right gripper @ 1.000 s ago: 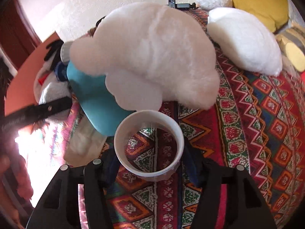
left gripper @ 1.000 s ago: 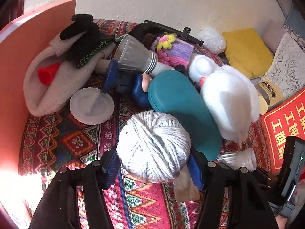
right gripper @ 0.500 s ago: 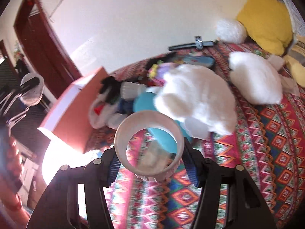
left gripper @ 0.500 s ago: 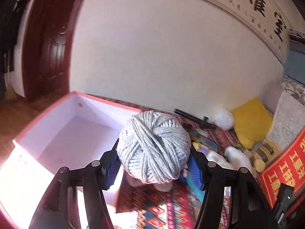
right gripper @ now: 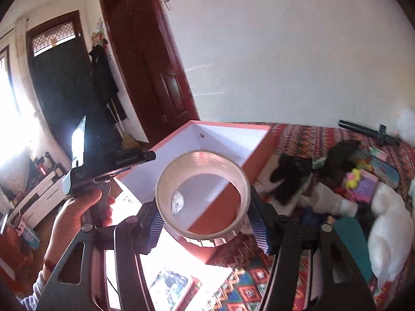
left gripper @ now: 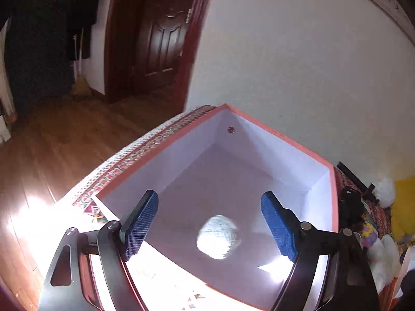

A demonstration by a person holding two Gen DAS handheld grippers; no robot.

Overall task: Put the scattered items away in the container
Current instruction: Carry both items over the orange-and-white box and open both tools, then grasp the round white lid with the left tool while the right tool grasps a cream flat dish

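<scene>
Low in the frame, opening left tongs (left gripper: pixel 210 229) hang above the yarn ball (left gripper: pixel 218 237) inside the box (left gripper: pixel 275 129); right tongs (right gripper: pixel 205 226) grip a cup (right gripper: pixel 203 194).

A dark wooden door (left gripper: pixel 160 39) stands beyond the wooden floor (left gripper: pixel 64 134), broom (left gripper: pixel 81 85) beside it.

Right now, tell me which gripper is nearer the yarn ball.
Left. The left gripper is directly above the yarn ball inside the box, jaws opening. The right gripper, holding the tape roll, is outside the box.
</scene>
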